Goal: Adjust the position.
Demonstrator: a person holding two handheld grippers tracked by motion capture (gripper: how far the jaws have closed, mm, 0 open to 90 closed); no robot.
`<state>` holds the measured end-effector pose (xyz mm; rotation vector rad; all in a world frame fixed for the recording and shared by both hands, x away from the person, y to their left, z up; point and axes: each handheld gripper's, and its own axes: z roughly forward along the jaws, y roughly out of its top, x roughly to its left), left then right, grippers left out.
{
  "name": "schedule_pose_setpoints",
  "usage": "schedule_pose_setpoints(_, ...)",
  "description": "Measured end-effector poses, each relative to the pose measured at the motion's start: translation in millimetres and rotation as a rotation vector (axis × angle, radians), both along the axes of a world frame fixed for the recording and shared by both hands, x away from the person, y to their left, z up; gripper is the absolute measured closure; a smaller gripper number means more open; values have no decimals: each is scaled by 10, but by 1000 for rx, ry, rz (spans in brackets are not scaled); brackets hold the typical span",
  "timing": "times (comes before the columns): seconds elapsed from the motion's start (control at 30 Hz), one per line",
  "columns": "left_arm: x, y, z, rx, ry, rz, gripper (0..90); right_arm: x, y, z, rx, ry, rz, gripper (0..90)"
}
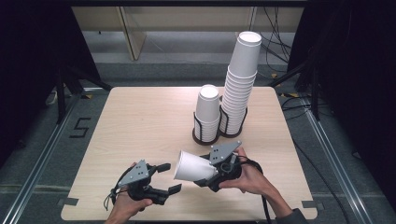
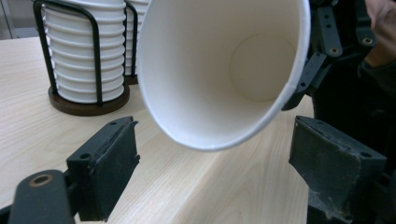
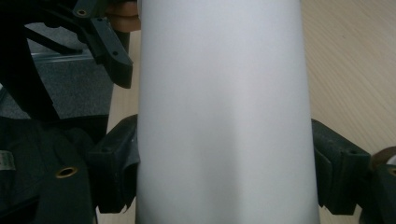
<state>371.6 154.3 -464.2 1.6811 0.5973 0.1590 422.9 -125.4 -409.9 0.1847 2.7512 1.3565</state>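
A white paper cup (image 1: pixel 192 166) lies sideways above the table's front edge, its mouth turned left. My right gripper (image 1: pixel 206 171) is shut on the cup's lower half. In the right gripper view the cup's wall (image 3: pixel 224 112) sits between both pads (image 3: pixel 116 158). My left gripper (image 1: pixel 170 177) is just left of the cup's rim, jaws open and pointing at it. In the left gripper view the cup's open mouth (image 2: pixel 224 70) faces me above and between the two spread pads (image 2: pixel 109 163), touching neither.
Two stacks of white cups stand in black wire holders at the table's back middle: a short stack (image 1: pixel 208 112) and a taller leaning stack (image 1: pixel 240 79). The short stack's holder (image 2: pixel 88 100) sits left behind the held cup. The wooden table (image 1: pixel 140 126) stretches bare to the left.
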Motion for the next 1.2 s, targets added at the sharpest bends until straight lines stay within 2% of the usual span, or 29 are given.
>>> schedule_pose_setpoints(0.07, 4, -5, 0, -17, -5, -10, 146, -7, 10, -6, 16, 5, 11, 233)
schedule_pose_setpoints(0.1, -4, 4, 11, -3, -1, -7, 146, -8, 12, -7, 17, 8, 15, 233)
schedule_pose_setpoints(0.23, -7, -8, 17, -18, -2, -22, 146, -14, 33, -32, 36, 23, 40, 233)
schedule_pose_setpoints(0.37, -9, -18, 17, -13, -2, -22, 143, -23, 50, -50, 41, 28, 56, 233)
schedule_pose_setpoints(0.57, -17, -27, 22, -8, -16, -30, 85, -40, 81, -85, 57, 40, 81, 233)
schedule_pose_setpoints(0.63, -20, -40, 22, -6, -16, -37, 75, -41, 91, -92, 58, 29, 86, 233)
schedule_pose_setpoints(0.7, -22, -45, 21, -7, -19, -39, 63, -47, 98, -97, 57, 43, 92, 233)
schedule_pose_setpoints(0.77, -31, -54, 28, -5, -30, -45, 51, -59, 120, -110, 57, 44, 106, 233)
schedule_pose_setpoints(0.8, -29, -63, 24, -21, -37, -51, 51, -59, 120, -110, 57, 44, 106, 233)
schedule_pose_setpoints(0.83, -40, -60, 36, -8, -38, -46, 47, -62, 125, -111, 59, 46, 109, 233)
schedule_pose_setpoints(0.97, -52, -74, 46, -14, -52, -55, 31, -75, 151, -135, 74, 56, 132, 233)
schedule_pose_setpoints(1.03, -51, -79, 44, -19, -57, -59, 27, -74, 156, -138, 73, 44, 135, 233)
schedule_pose_setpoints(1.07, -48, -88, 40, -32, -64, -68, 27, -84, 167, -152, 72, 61, 140, 233)
schedule_pose_setpoints(1.1, -48, -88, 40, -32, -64, -68, 25, -84, 167, -152, 72, 61, 140, 233)
schedule_pose_setpoints(1.13, -61, -80, 51, -15, -59, -57, 25, -84, 171, -156, 73, 62, 142, 233)
schedule_pose_setpoints(1.2, -66, -84, 55, -15, -70, -61, 23, -87, 181, -164, 78, 63, 148, 233)
